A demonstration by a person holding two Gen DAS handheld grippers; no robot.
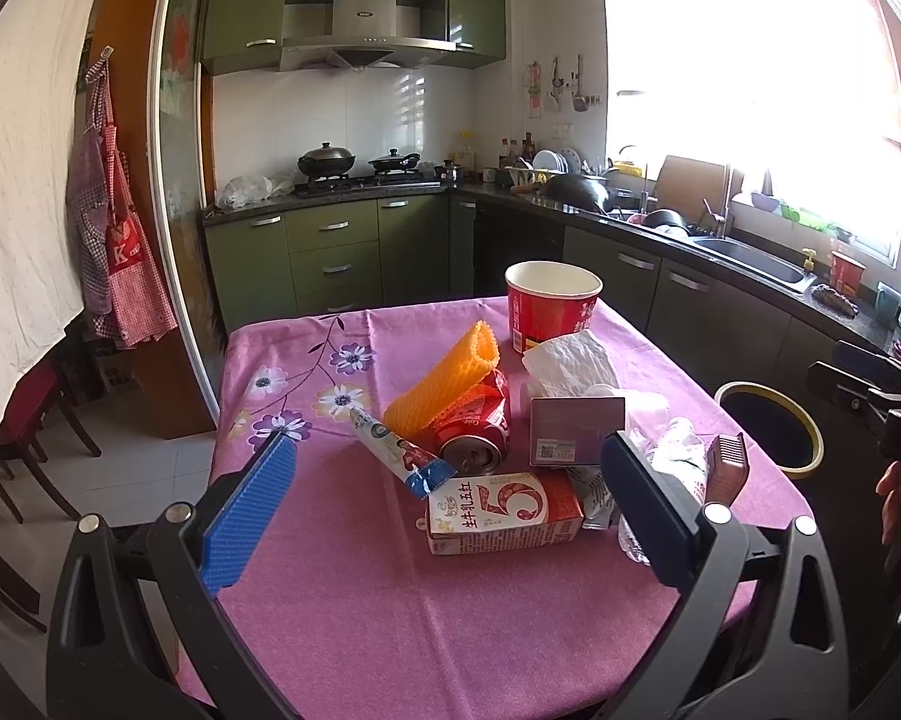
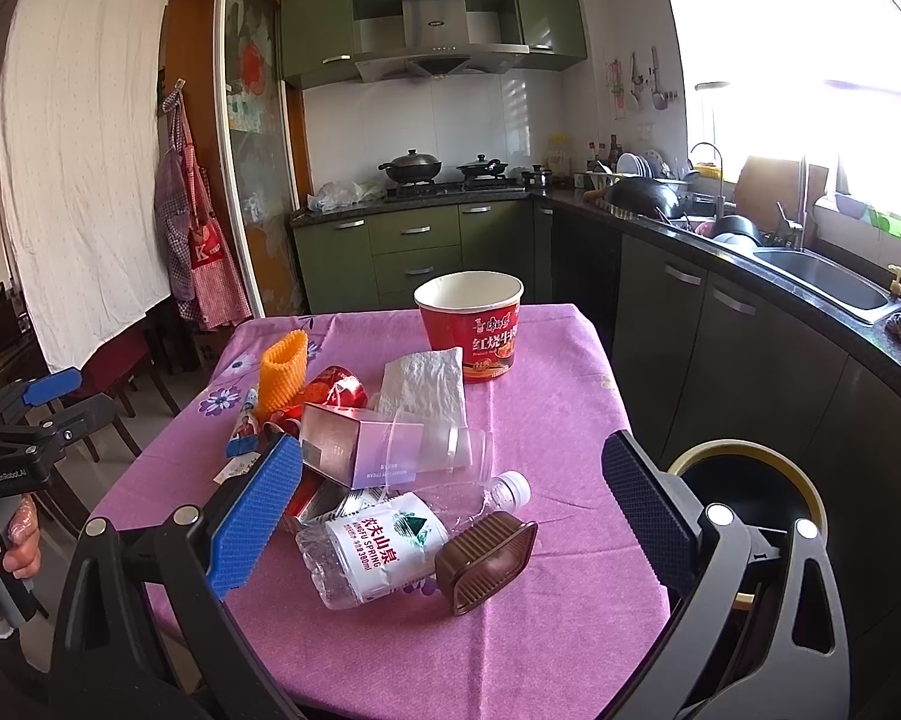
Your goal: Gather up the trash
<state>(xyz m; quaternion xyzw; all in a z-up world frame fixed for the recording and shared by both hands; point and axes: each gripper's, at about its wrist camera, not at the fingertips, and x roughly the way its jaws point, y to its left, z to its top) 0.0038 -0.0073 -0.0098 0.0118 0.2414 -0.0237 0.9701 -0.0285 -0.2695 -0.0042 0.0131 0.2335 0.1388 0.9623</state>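
Starting the trash pickup, nothing grabbed yet

Both claws, left (image 1: 447,501) and right (image 2: 450,513), hang spread wide and empty. Trash sits mid-bench on pink cloth (image 2: 510,648); the crushed clear plastic water bottle (image 2: 384,546) nearest the right claw looks first, bound for the round black yellow-rimmed bin (image 2: 744,480) off the bench's right edge.

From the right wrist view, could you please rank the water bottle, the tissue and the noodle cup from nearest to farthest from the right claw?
1. Water bottle: nearest, lying on its side between the fingers of the open right claw.
2. Tissue: mid-table, behind the bottle.
3. Noodle cup: farthest, upright at the table's far edge.
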